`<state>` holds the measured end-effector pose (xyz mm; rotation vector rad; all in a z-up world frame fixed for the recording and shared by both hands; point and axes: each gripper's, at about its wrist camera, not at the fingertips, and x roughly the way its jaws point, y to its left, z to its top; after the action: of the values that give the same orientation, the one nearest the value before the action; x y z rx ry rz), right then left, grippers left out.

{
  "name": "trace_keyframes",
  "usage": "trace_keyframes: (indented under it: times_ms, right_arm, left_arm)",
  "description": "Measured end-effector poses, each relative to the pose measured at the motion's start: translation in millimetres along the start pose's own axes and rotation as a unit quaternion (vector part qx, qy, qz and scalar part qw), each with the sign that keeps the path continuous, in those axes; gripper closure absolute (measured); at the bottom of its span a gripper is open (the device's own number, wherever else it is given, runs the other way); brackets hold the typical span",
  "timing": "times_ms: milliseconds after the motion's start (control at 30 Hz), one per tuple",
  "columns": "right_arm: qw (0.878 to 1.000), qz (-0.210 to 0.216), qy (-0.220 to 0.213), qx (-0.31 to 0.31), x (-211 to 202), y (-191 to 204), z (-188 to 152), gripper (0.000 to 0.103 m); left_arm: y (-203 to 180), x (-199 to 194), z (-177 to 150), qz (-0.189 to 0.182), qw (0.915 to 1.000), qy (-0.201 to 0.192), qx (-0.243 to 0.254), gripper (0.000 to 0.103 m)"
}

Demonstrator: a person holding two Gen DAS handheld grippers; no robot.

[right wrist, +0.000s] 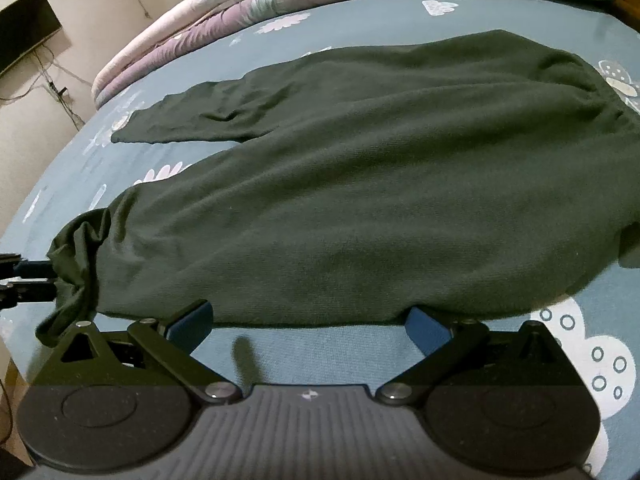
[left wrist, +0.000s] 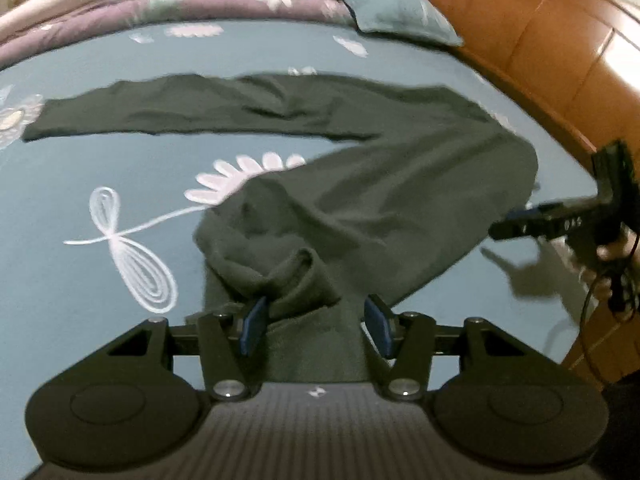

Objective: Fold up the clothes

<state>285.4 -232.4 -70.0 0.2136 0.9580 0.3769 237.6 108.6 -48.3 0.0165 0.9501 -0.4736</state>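
We see dark green trousers [right wrist: 360,184] of a soft, finely ribbed knit spread across a bed [left wrist: 80,300] whose teal sheet is smooth and printed with white flowers and looping outlines. One leg [left wrist: 192,108] lies flat and long toward the far side of the bed, with a few shallow creases near its middle. The other leg runs toward the near edge, where its cuff [left wrist: 280,276] is bunched into thick rolled folds.

Our left gripper [left wrist: 316,328] sits at that cuff. Its blue-padded fingers [left wrist: 252,326] stand apart, with crumpled fabric lying between them; the left pad touches a fold, while the right pad appears clear of the cloth, so nothing is clamped.

Our right gripper [right wrist: 308,326] rests low at the near edge of the bed, its fingers spread wide. The broad seat of the trousers swells just beyond the tips, its hem reaching them, but bare sheet shows between the pads and no cloth is pinched.

In the right wrist view the gathered waistband [right wrist: 600,92] puckers at the right side of the bed. A quilt [right wrist: 248,12], mauve with pale blossoms, is rolled along the far edge, and a teal pillow [left wrist: 400,16] lies at the far corner. A glossy orange-brown wooden board [left wrist: 540,40] borders the bed on the right.
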Motion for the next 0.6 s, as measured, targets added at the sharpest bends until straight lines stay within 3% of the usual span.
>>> trace_keyframes:
  times_ms: [133, 233, 333, 467, 533, 600]
  right_arm:
    - [1.0, -0.004, -0.001, -0.006, -0.2, 1.7, -1.7, 0.0]
    - [1.0, -0.003, -0.002, -0.005, -0.7, 1.1, -2.7, 0.0]
    - [1.0, -0.002, 0.002, -0.009, 0.2, 1.6, -1.4, 0.0]
    - [1.0, -0.001, 0.008, -0.022, 1.2, 2.1, -0.3, 0.0]
    - [1.0, -0.002, 0.011, -0.026, 1.9, 3.1, 0.4, 0.0]
    - [1.0, -0.003, 0.012, -0.027, 2.0, 3.5, 0.8, 0.0]
  left_arm:
    - [9.6, -4.7, -10.1, 0.0, 0.9992, 0.038, -0.009, 0.049]
    - [22.8, -22.5, -27.9, 0.034, 0.9966, 0.074, -0.011, 0.049]
    - [37.4, -44.3, -46.8, 0.063, 0.9929, 0.09, -0.046, 0.049]
    - [65.1, -63.2, -61.8, 0.059, 0.9851, 0.055, -0.152, 0.049]
    - [75.9, -60.2, -66.8, 0.024, 0.9772, 0.035, -0.208, 0.049]
    - [79.9, -51.9, -64.2, 0.002, 0.9754, 0.024, -0.219, 0.05]
